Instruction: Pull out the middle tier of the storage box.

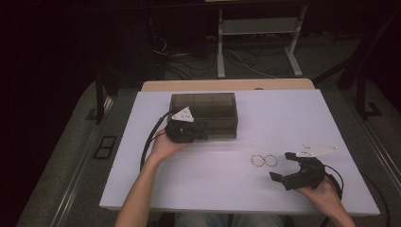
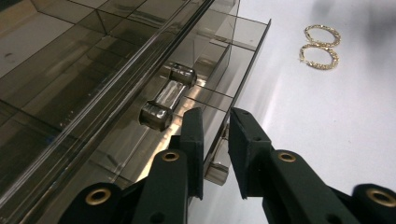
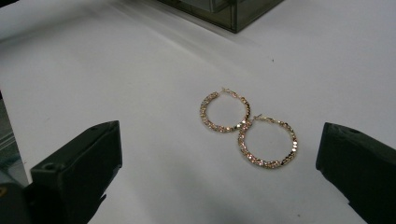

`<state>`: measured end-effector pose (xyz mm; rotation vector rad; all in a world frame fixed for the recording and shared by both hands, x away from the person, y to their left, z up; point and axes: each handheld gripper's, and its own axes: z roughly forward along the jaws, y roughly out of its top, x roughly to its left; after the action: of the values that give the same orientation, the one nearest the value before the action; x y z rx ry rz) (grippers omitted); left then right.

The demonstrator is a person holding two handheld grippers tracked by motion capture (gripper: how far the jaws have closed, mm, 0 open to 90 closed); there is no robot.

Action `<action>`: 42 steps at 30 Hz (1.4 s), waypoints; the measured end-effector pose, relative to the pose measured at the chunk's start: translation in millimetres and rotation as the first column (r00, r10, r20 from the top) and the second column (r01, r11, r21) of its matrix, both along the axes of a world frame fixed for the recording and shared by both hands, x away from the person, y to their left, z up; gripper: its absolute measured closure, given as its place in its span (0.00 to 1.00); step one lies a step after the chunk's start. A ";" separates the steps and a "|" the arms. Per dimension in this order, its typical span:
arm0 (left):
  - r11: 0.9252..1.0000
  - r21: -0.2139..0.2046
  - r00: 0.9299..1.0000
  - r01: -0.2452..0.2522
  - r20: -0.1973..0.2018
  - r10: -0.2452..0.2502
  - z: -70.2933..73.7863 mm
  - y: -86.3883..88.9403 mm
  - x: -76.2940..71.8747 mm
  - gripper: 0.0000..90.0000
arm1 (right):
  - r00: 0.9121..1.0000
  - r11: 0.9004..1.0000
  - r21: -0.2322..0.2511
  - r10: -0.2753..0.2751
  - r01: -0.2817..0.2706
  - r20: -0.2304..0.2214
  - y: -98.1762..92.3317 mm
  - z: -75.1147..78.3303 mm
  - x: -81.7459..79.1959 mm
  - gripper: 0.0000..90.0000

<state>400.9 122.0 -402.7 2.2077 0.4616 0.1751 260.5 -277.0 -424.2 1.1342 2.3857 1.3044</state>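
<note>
A smoky see-through box (image 1: 203, 105) with inner compartments stands at the back middle of the white table (image 1: 293, 113). My left gripper (image 1: 202, 135) is at its front face; in the left gripper view its jaws (image 2: 215, 122) stand narrow and astride the thin front wall of a slightly pulled-out drawer (image 2: 243, 60), with a sliver of gap showing. A clear bar handle (image 2: 168, 95) sits just left of them. Two gold hoop earrings (image 1: 264, 161) lie side by side on the table. My right gripper (image 1: 281, 165) rests wide open just right of them, and the earrings (image 3: 247, 128) lie ahead between its jaws (image 3: 217, 156).
A wooden board edge (image 1: 227, 85) runs behind the table. Beyond it, cables and a white metal frame (image 1: 257, 28) stand on the dark floor. The corner of the box (image 3: 224, 11) shows beyond the earrings in the right gripper view.
</note>
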 end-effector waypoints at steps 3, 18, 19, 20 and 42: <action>1.000 -0.001 1.000 -0.002 -0.002 0.002 -0.1 0.1 -0.4 0.85 | 1.000 1.000 0.001 -0.002 0.002 0.001 -0.3 0.1 -0.1 0.00; 1.000 -0.009 1.000 -0.002 0.003 0.002 -0.5 3.0 -7.4 0.86 | 1.000 1.000 -0.004 -0.005 0.005 0.001 -0.1 -0.3 -0.1 0.00; 1.000 -0.010 1.000 -0.002 0.005 0.002 -0.6 3.1 -7.8 0.86 | 1.000 1.000 -0.006 -0.004 0.004 0.002 0.1 -0.4 -0.1 0.00; 1.000 -0.008 1.000 0.000 0.007 0.000 -0.4 3.4 -8.1 0.86 | 1.000 1.000 -0.008 -0.003 0.003 0.002 0.3 -0.5 -0.1 0.00; 1.000 -0.013 1.000 0.014 0.019 -0.014 -1.8 4.2 -19.6 0.87 | 1.000 1.000 -0.009 0.002 -0.002 0.003 0.9 -1.0 0.3 0.00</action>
<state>381.2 126.3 -404.5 2.1944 0.4358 0.1843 260.9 -276.1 -425.2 1.1269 2.3892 1.2944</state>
